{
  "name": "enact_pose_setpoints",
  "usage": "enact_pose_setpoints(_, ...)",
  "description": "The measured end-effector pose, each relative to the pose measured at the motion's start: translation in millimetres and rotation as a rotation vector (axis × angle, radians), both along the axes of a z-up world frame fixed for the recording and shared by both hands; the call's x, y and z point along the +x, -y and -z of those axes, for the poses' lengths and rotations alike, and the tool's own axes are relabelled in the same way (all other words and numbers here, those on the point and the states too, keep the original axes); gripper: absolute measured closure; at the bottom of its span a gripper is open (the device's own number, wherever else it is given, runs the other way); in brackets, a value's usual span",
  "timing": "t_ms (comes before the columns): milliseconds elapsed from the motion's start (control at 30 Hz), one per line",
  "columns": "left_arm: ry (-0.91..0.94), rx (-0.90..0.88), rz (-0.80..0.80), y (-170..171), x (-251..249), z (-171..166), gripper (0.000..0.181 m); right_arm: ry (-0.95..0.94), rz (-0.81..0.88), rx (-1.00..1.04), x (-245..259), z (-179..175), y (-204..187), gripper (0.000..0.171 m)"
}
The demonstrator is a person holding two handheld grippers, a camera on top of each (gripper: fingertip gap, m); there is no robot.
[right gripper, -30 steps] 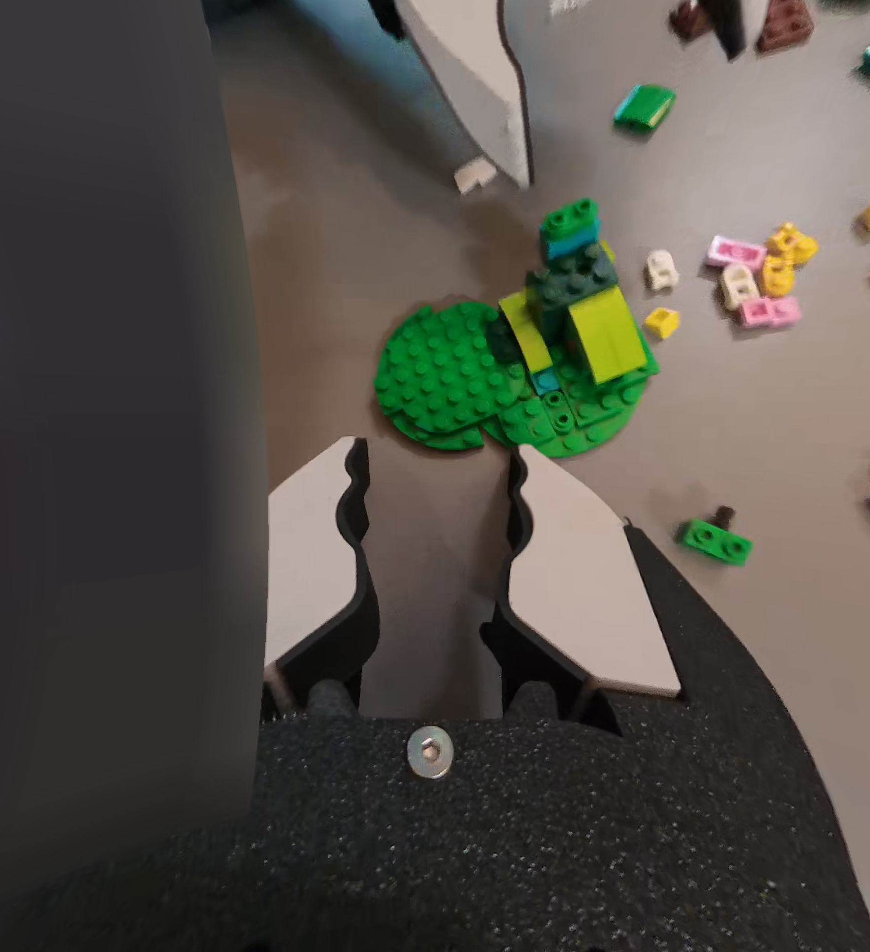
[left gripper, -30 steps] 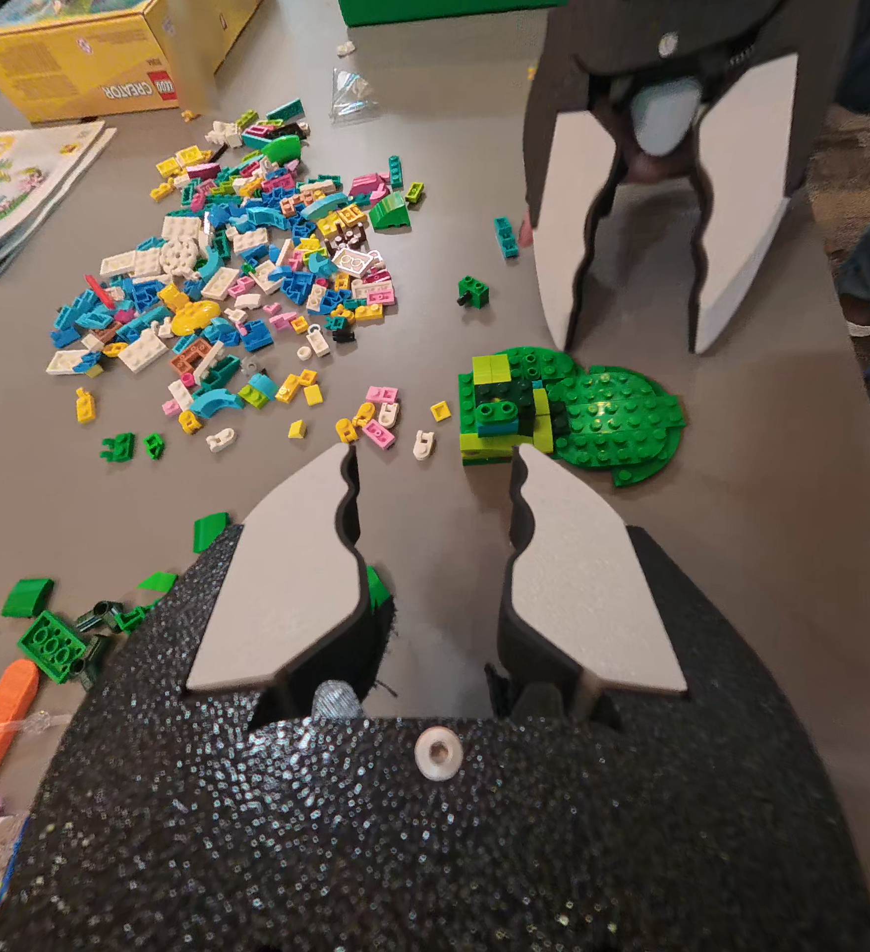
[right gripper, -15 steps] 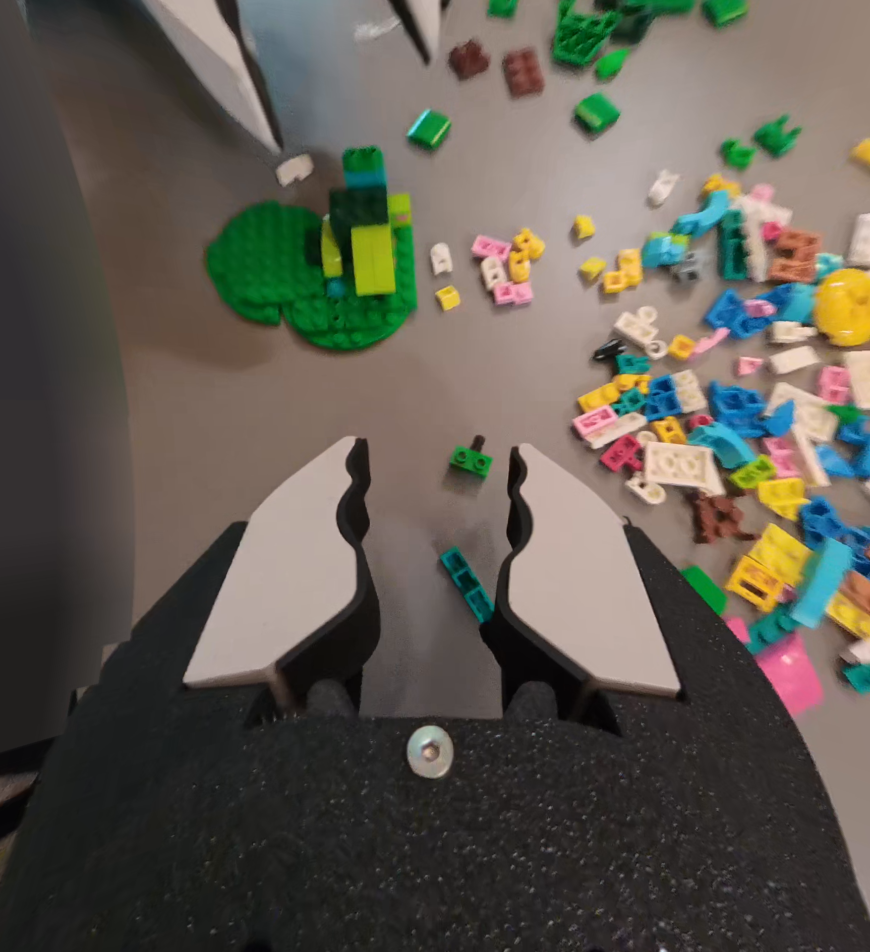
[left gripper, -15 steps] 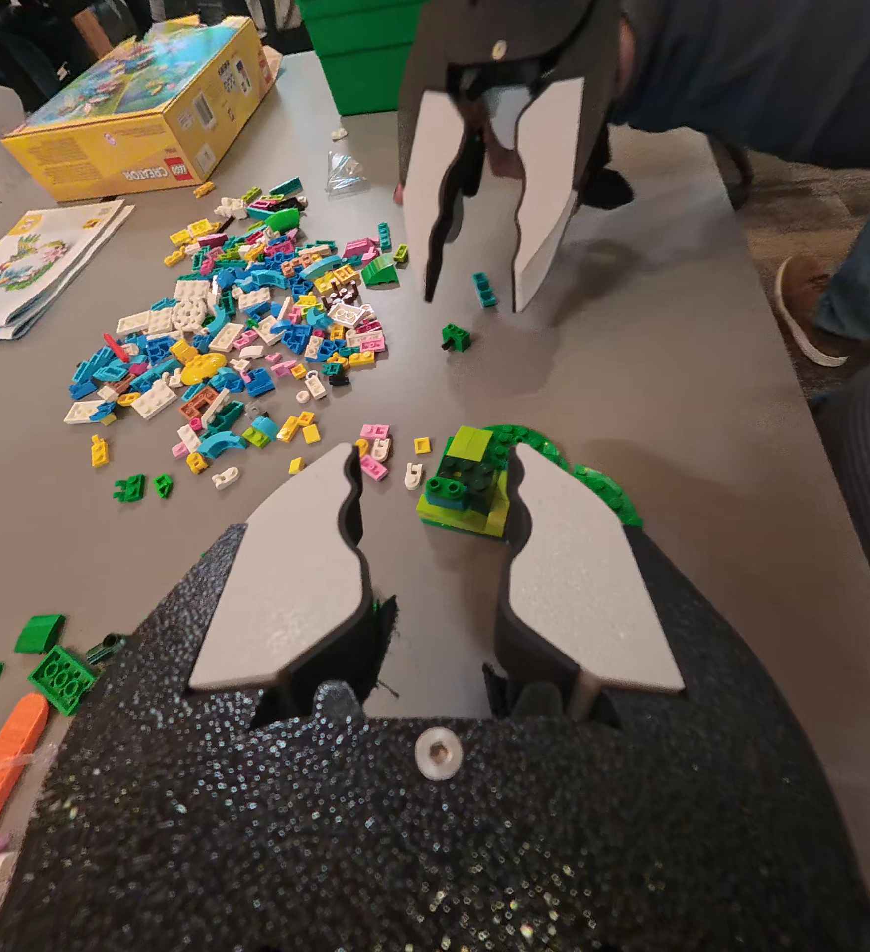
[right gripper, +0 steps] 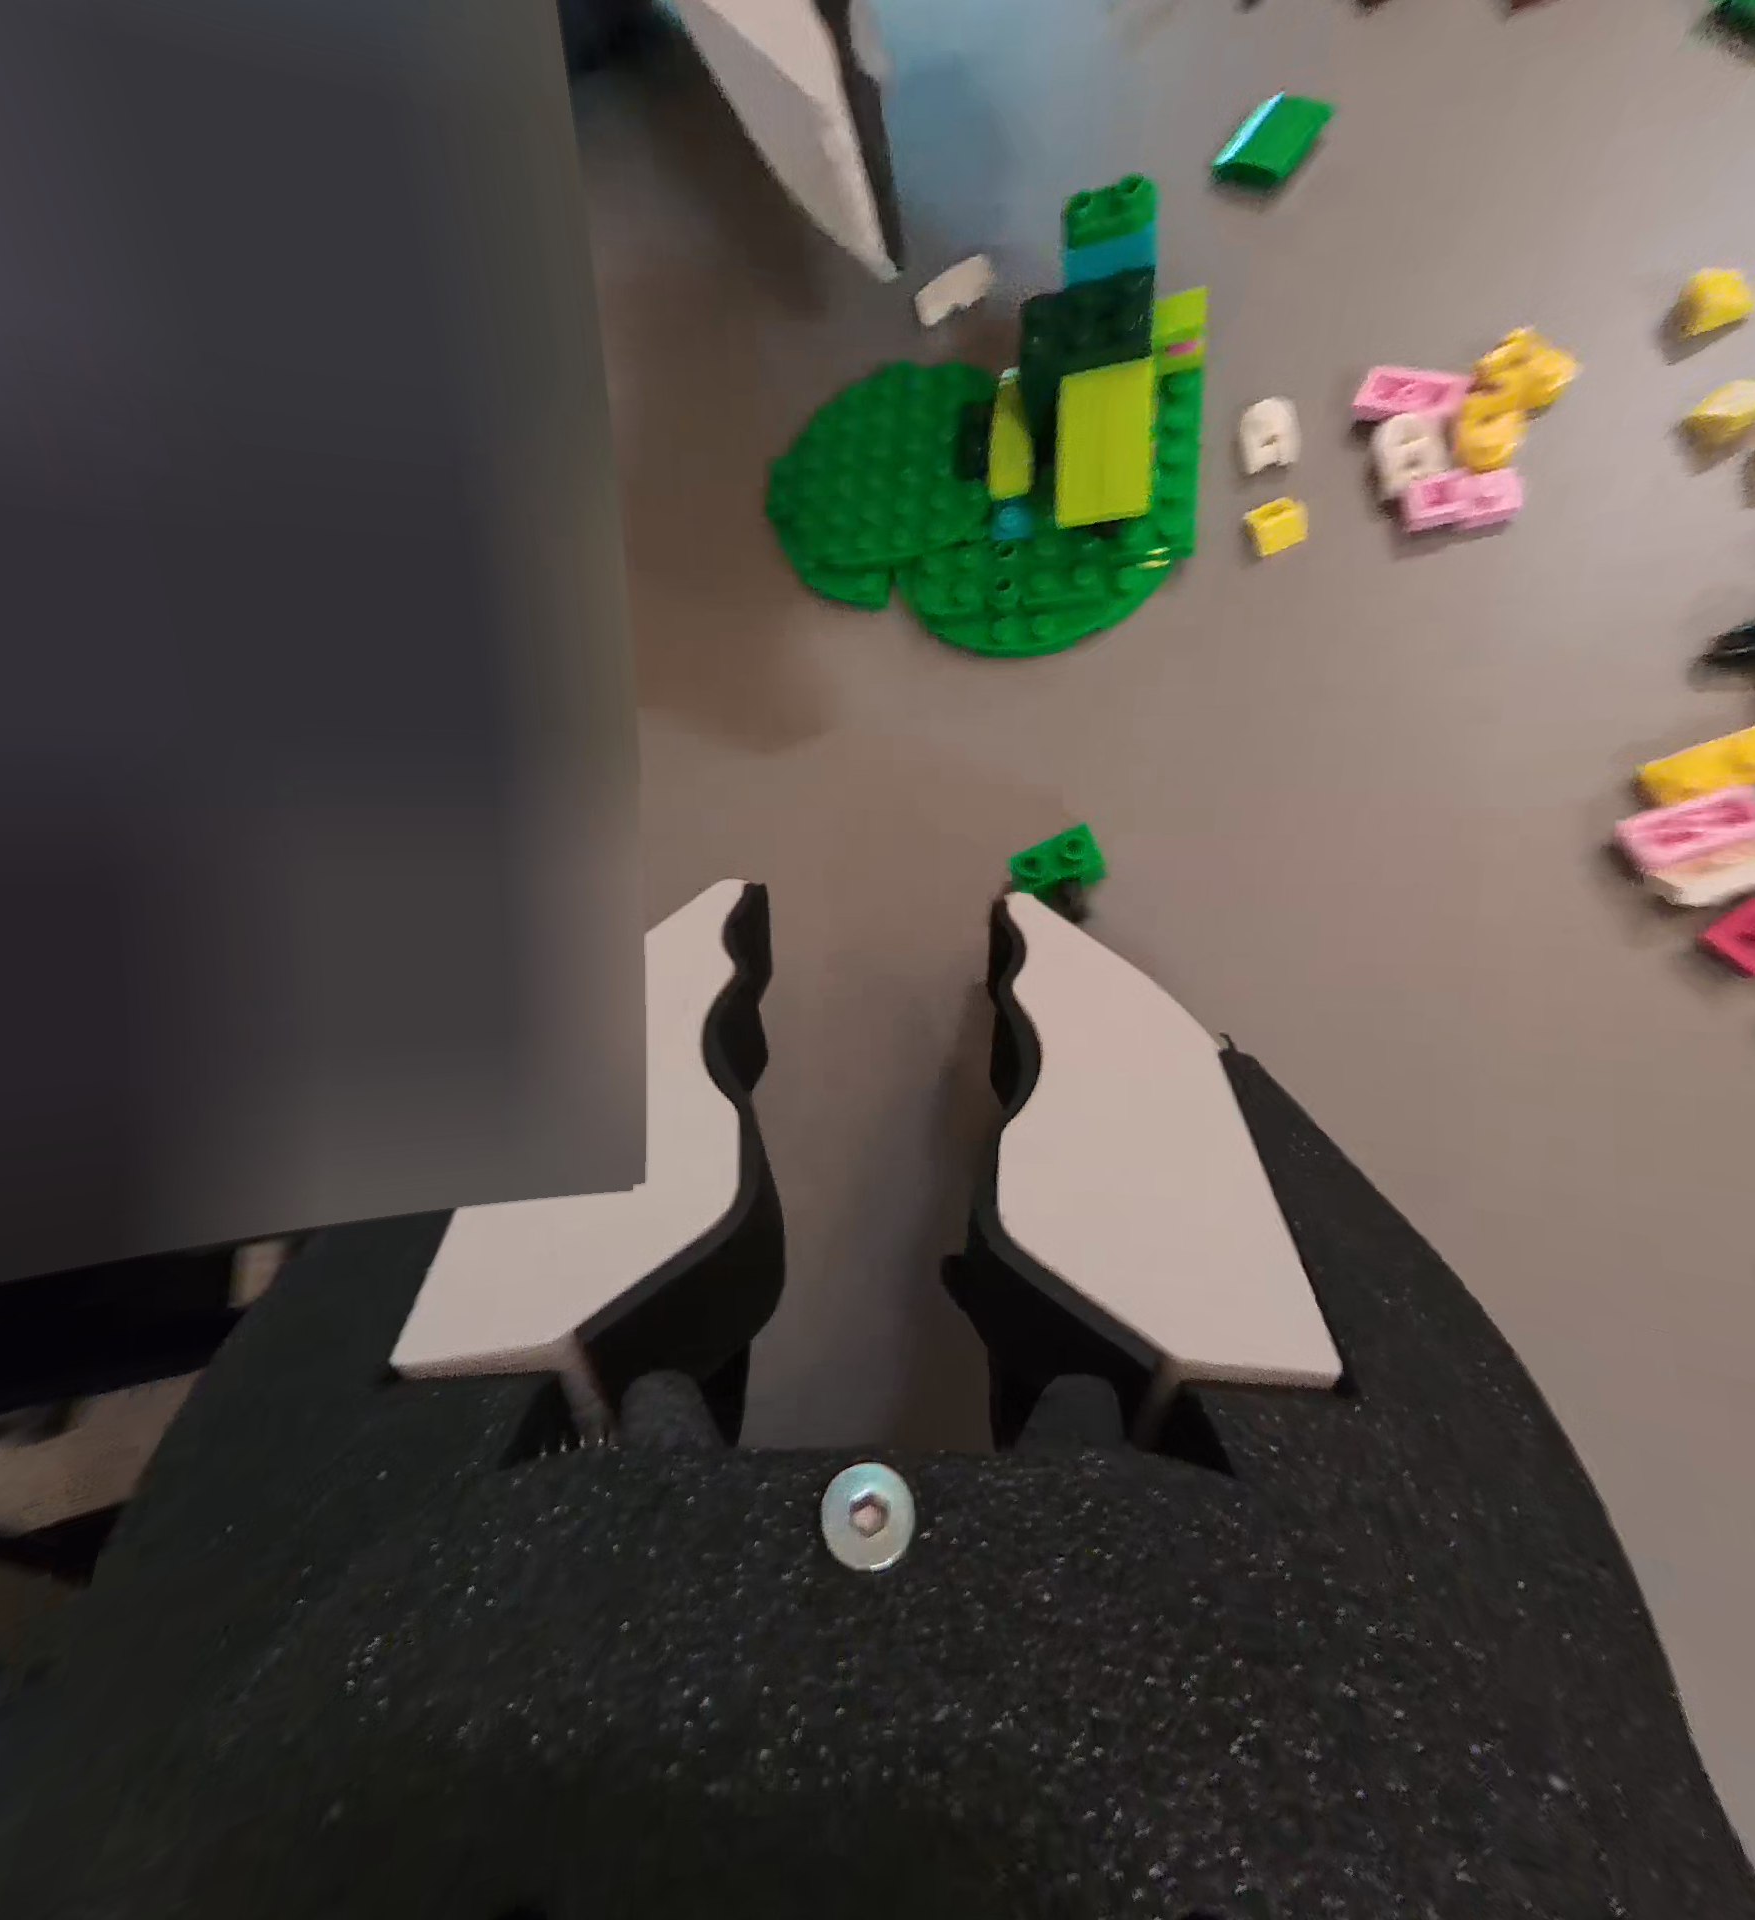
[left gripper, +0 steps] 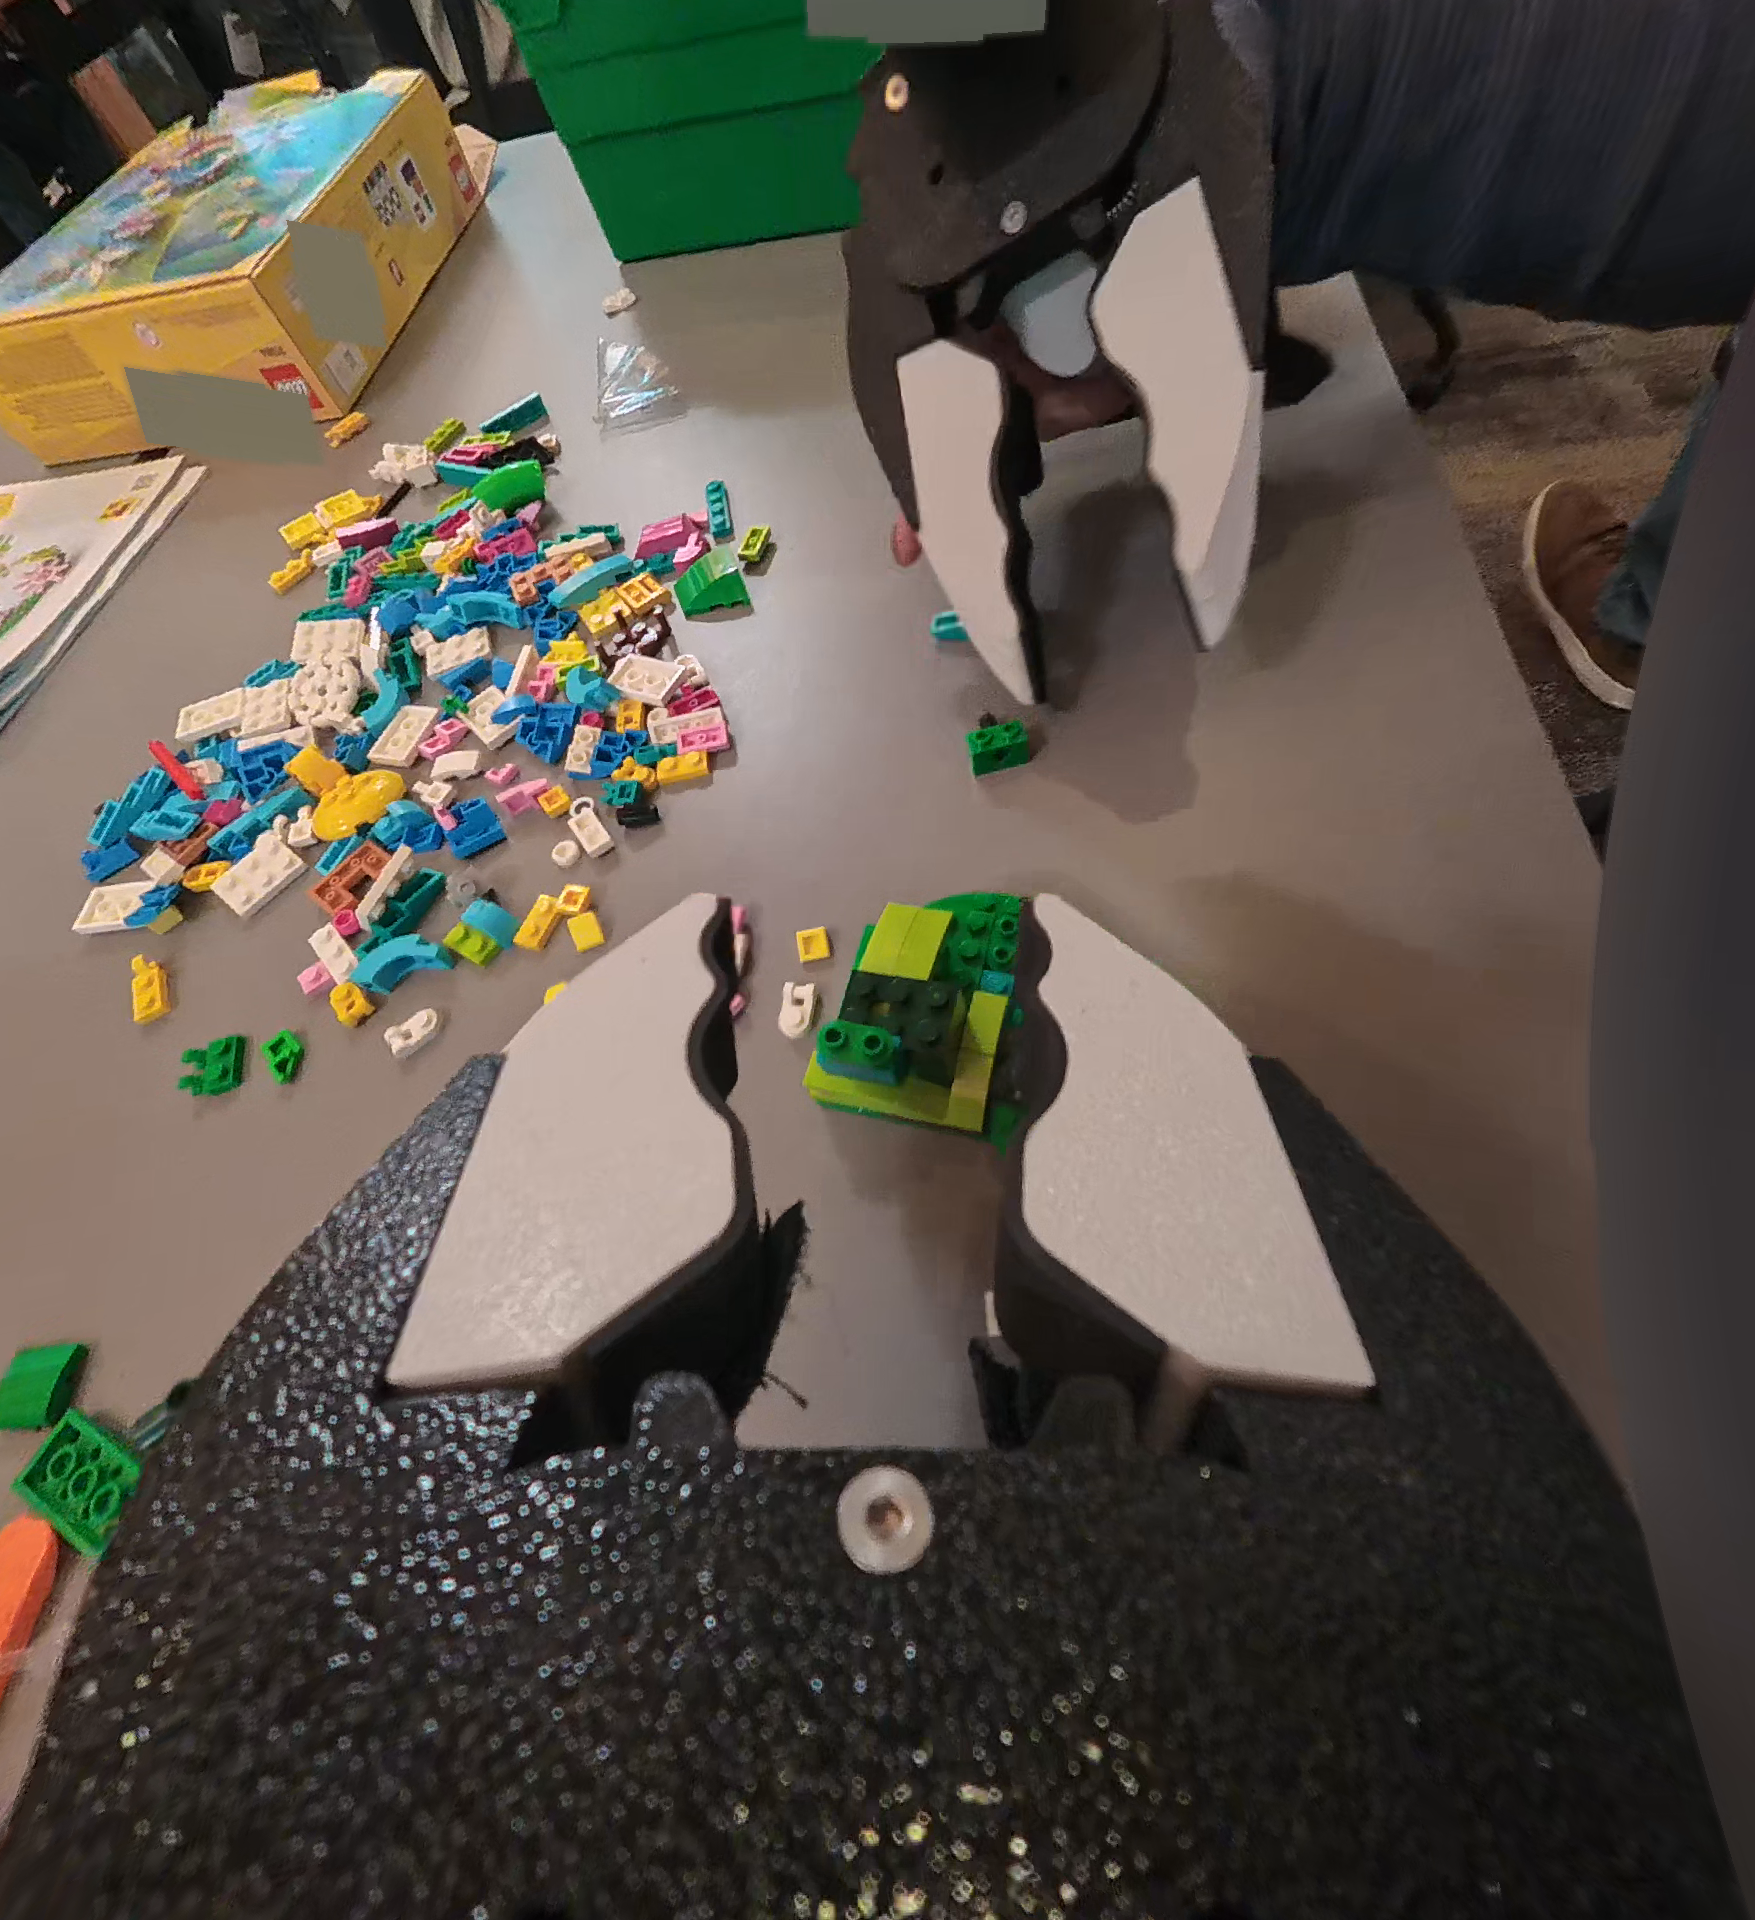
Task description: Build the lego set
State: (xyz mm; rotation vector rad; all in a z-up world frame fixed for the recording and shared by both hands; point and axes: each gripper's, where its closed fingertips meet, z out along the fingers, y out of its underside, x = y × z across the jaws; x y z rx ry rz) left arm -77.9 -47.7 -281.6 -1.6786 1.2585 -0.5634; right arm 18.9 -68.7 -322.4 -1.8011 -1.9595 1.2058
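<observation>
Both grippers were released and held nothing. I had my left gripper point(left gripper: 878, 925) spread just above the partly built green lego model point(left gripper: 920, 1023), which sat on the grey table point(left gripper: 1268, 935). My right gripper point(right gripper: 878, 904) hovered beyond the model, its tip just beside a small green brick point(right gripper: 1058, 857). Loose bricks point(left gripper: 416, 717) lay heaped left of the model.

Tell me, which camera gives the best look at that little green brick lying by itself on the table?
The left wrist view. There the small green brick lies sharp and whole on the grey table, just below the right gripper. The right wrist view shows it blurred, partly behind one of that gripper's fingertips.
</observation>
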Motion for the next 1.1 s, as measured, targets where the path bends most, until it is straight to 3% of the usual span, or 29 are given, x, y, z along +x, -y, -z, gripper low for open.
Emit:
enact_pose_setpoints(167, -0.016, 0.016, 0.031, 6, 7, 0, 0.131, -0.061, 0.024, 0.237, 4, 3, -35, 0.149)
enact_pose_setpoints(400, -0.026, 0.016, 0.051, 10, 2, 2, 0.13, -0.032, -0.074, 0.351, -1, 16, -37, 0.159)
enact_pose_setpoints(633, -0.142, -0.03, 0.077, 8, -17, 28, 0.129, -0.044, -0.125, 0.334, -7, 19, -32, 0.16)
enact_pose_setpoints(800, -0.123, -0.083, 0.108, 5, -18, 33, 0.13, -0.057, -0.138, 0.322, -10, 19, -29, 0.167)
enact_pose_setpoints(1100, -0.101, -0.129, 0.15, 2, -8, 41, 0.135, -0.187, 0.03, 0.296, -30, -13, -36, 0.168)
